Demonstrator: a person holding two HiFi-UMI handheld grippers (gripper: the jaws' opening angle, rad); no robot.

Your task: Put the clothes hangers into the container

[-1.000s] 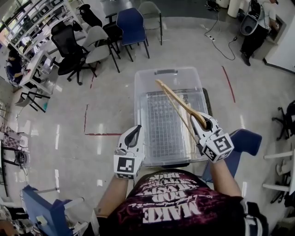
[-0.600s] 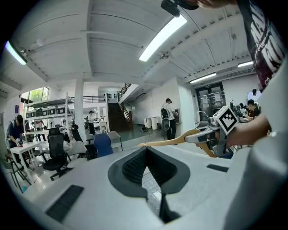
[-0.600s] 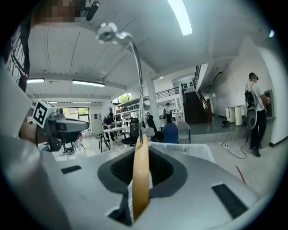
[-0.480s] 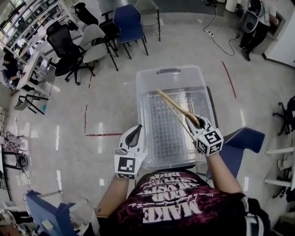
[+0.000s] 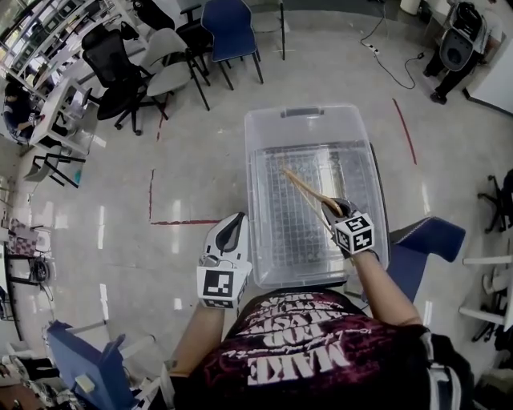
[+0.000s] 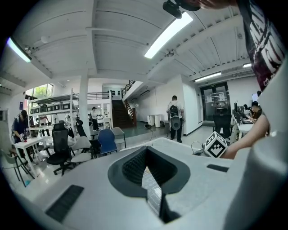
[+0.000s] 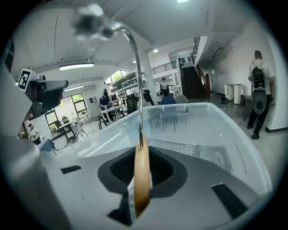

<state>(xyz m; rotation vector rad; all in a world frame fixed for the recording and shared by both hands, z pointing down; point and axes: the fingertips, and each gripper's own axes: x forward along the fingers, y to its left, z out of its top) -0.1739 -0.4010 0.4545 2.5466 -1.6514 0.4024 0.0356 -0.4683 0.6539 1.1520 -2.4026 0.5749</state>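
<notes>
A wooden clothes hanger (image 5: 308,192) with a metal hook is clamped in my right gripper (image 5: 337,211), which is shut on its wooden end. It slants up and to the left over the grid floor of the clear plastic container (image 5: 260,144). In the right gripper view the wood (image 7: 141,179) stands between the jaws, the hook (image 7: 133,49) curves overhead, and the container's wall (image 7: 234,130) is around it. My left gripper (image 5: 233,227) hovers outside the container's near-left corner, shut and holding nothing. Its view shows the jaws (image 6: 146,152) closed to a slit.
Office chairs (image 5: 160,68) and a blue chair (image 5: 231,24) stand on the floor beyond the container at the left. Another blue chair (image 5: 429,240) sits just right of it. A person (image 5: 455,48) stands far right. Red tape lines (image 5: 180,223) mark the floor.
My right gripper has drawn back and down with the hanger, so the hanger now lies lower inside the container. The left gripper has stayed where it was.
</notes>
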